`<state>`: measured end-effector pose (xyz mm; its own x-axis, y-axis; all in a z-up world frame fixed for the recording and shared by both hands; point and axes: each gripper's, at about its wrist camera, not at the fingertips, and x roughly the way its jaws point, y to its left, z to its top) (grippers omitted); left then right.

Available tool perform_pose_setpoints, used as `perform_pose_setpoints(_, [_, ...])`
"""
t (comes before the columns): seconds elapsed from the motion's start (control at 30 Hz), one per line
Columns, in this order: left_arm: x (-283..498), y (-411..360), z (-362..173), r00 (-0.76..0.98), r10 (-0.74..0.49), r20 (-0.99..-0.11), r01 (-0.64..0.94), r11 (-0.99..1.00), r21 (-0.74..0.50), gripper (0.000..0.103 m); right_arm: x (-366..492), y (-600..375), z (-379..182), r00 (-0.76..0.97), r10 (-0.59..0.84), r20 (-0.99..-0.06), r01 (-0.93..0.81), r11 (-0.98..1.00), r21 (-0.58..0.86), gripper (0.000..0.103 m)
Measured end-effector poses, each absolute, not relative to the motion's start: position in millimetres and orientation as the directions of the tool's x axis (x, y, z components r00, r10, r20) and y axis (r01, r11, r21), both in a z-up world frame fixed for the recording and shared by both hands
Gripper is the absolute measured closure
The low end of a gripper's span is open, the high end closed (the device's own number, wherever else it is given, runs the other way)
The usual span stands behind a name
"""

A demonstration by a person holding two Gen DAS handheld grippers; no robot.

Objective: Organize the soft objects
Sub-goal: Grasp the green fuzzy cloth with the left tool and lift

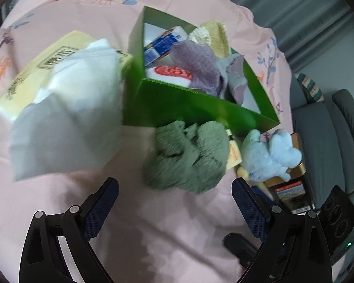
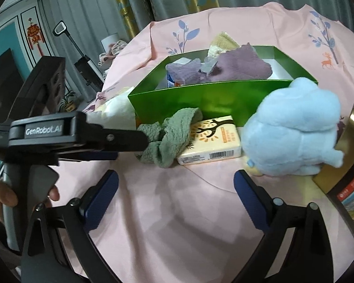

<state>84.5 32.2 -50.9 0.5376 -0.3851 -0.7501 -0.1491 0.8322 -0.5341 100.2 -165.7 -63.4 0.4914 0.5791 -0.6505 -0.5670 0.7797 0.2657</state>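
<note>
- Pink sheet (image 1: 59, 200): printed with blue branches and deer, covers the whole surface.
- Green box (image 1: 195, 108): open, stands mid-sheet, holds cloths and packets.
- Green cloth (image 1: 188, 158): crumpled, touching the box's near wall.
- Tissue pack (image 2: 210, 146): flat, under the cloth's edge, just beside the box.
- Blue plush (image 2: 292, 129): near the box's corner.
- Yellow pack (image 1: 35, 70): left of the box, white tissue bulging out.

Glossy green cardboard box (image 1: 188, 103); fuzzy green towel (image 1: 188, 158); fluffy blue plush toy (image 2: 292, 127); smooth matt pink cloth bedsheet (image 1: 177, 224).
</note>
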Motion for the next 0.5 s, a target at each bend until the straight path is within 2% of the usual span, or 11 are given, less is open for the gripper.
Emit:
perform_pose_setpoints(0.03, [86.4, 31.4, -51.2, 0.538, -0.385, -0.749, -0.15, 0.831, -0.535, 0.008, 101.2, -165.5, -64.3, 0.486, 0.582, -0.652, -0.565, 0.779, 0.274, 0.01])
perform_pose_setpoints(0.07, [88.8, 30.2, -51.6, 0.539, -0.384, -0.75, -0.151, 0.831, -0.535, 0.015, 101.8, -165.2, -65.1, 0.484, 0.582, -0.654, -0.563, 0.779, 0.277, 0.011])
perform_pose_setpoints(0.1, [91.5, 28.8, -52.5, 0.534, -0.39, -0.75, -0.149, 0.83, -0.538, 0.027, 101.9, -165.1, -65.4, 0.484, 0.58, -0.655, -0.562, 0.78, 0.276, 0.011])
perform_pose_setpoints(0.17, [96.1, 25.7, -54.3, 0.526, -0.403, -0.749, -0.147, 0.825, -0.546, 0.04, 101.4, -165.2, -65.4, 0.485, 0.581, -0.653, -0.562, 0.78, 0.277, 0.011])
perform_pose_setpoints(0.23, [100.6, 23.9, -54.8, 0.525, -0.398, -0.752, -0.147, 0.828, -0.541, 0.045, 101.3, -166.0, -65.0, 0.486, 0.584, -0.65, -0.56, 0.78, 0.281, 0.011])
perform_pose_setpoints(0.27, [101.4, 24.4, -55.0, 0.529, -0.402, -0.747, -0.148, 0.823, -0.548, 0.055, 101.7, -166.8, -65.2, 0.488, 0.583, -0.65, -0.558, 0.781, 0.282, 0.011])
perform_pose_setpoints(0.3, [102.2, 25.8, -55.7, 0.531, -0.416, -0.738, -0.149, 0.812, -0.565, 0.072, 102.1, -167.4, -65.4, 0.489, 0.582, -0.65, -0.555, 0.782, 0.283, 0.011])
perform_pose_setpoints(0.37, [102.8, 28.2, -57.2, 0.531, -0.449, -0.719, -0.138, 0.791, -0.596, 0.09, 101.7, -168.9, -65.6, 0.491, 0.58, -0.65, -0.549, 0.785, 0.285, 0.011])
perform_pose_setpoints(0.5, [99.8, 29.9, -57.2, 0.528, -0.511, -0.678, -0.102, 0.755, -0.648, 0.094, 102.3, -169.6, -66.4, 0.492, 0.577, -0.652, -0.541, 0.789, 0.29, 0.011])
